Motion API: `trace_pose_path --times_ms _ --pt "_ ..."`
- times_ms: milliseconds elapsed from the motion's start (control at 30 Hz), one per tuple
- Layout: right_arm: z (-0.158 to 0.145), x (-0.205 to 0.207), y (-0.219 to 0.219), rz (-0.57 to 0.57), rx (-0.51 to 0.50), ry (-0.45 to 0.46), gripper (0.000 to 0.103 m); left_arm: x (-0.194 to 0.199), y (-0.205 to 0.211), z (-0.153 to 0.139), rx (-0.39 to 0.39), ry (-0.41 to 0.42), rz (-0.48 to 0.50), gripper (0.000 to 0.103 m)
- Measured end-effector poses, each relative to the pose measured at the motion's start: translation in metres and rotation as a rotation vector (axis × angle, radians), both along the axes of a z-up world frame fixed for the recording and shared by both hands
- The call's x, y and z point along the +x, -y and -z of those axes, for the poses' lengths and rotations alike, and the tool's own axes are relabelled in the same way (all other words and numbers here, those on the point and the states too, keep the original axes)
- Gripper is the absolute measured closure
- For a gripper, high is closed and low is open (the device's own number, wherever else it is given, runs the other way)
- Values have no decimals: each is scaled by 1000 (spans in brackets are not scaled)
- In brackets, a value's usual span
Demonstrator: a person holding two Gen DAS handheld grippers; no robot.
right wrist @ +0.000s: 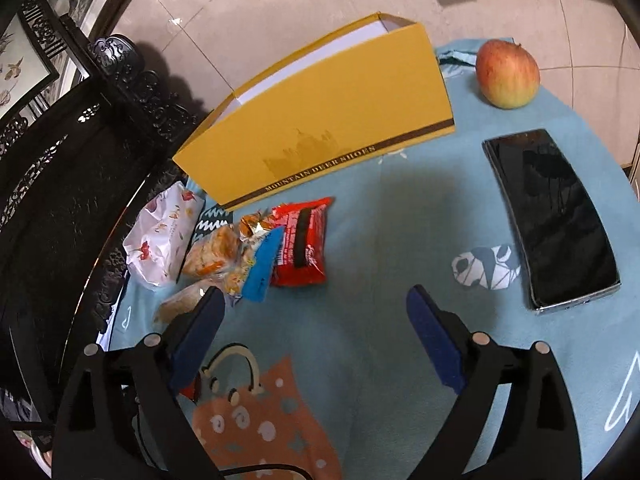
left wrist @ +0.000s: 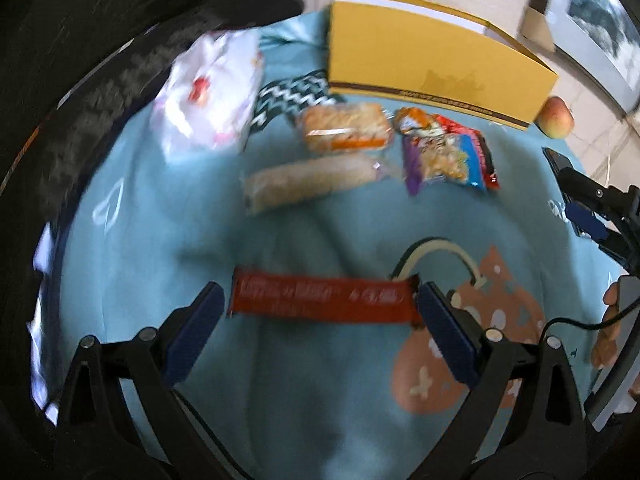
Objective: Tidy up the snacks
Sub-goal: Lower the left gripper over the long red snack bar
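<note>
- Surface (right wrist: 380,216): covered with a light blue printed cloth; a dark carved chair back (right wrist: 80,152) stands at its far left edge.
- Apple (right wrist: 507,74): red-yellow, upright near the far right edge, just right of the box.
- Phone (right wrist: 554,216): black, face up, well right of the snacks.
- White floral packet (right wrist: 160,240): lies left of the snack cluster, near the box's left corner.
- Yellow box (right wrist: 320,128): open-topped shoe box at the back of the surface; its inside is not visible from either view.
- Snack cluster, just in front of the box: red wrapper (right wrist: 304,240), blue-and-orange packet (right wrist: 260,268), clear-wrapped biscuit pack (left wrist: 346,128), long pale roll (left wrist: 310,182). The packets touch or overlap one another.
- Red bar (left wrist: 324,300): lies apart from the cluster, nearer the cloth's front, beside an orange bag print.
- Left tongs (left wrist: 320,300): spread wide, one pad at each end of the red bar; the right pad meets the wrapper's end, the left stands just clear.
- Right tongs (right wrist: 314,304): spread wide, nothing between the pads, over bare cloth just in front of the cluster.
</note>
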State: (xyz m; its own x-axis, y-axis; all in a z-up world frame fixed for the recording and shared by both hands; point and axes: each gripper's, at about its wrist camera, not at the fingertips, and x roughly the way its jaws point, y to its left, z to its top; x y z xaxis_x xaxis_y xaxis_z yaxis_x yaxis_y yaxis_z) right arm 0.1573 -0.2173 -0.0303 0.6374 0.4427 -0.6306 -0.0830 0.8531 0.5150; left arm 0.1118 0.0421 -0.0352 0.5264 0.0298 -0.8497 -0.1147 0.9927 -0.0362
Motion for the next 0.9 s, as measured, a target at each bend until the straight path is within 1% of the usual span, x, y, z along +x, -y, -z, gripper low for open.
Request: trace_pose_path --times_ms 67,100,133,233,267,333,433,500,567,633,667,733,800,867,900 --pt "0 -1 1 -1 1 4 10 -3 -5 6 -22 -39 -54 4" --pt "-1 -2 0 -3 -3 7 10 -5 -9 8 -52 -54 -79 4" --pt "-1 -3 -1 -4 -8 12 10 -6 -13 10 -99 -68 -104 4" --pt "-3 -5 -4 -15 -14 22 10 1 -18 15 -158 -127 -168 4" --pt "-3 -5 -5 -18 -15 23 10 4 -21 18 -193 -145 -197 4" --pt "-4 -6 -6 -20 -21 26 10 9 -23 23 -232 -155 -238 4" --pt "-4 -6 -6 -21 -13 25 10 15 -23 30 -247 -175 -287 4" --pt "-4 -7 -4 -16 -10 25 10 17 -21 30 -234 -169 -316 3" --pt "-4 -7 -4 -13 -12 27 10 21 -20 30 -238 -165 -338 3" --pt "-4 -7 -5 -15 -11 25 10 28 -17 28 -248 -155 -336 3" --pt "-4 -7 -5 -18 -10 23 10 34 -14 29 -243 -153 -320 3" --pt "-4 -7 -6 -22 -12 21 10 48 -7 30 -195 -161 -275 3" --pt "-4 -6 -7 -24 -14 20 10 57 3 31 -163 -168 -242 3" --pt "-3 -6 -6 -21 -13 17 10 61 11 30 -164 -164 -226 3" --pt "-2 -5 -6 -20 -13 13 10 63 14 29 -204 -156 -197 3"
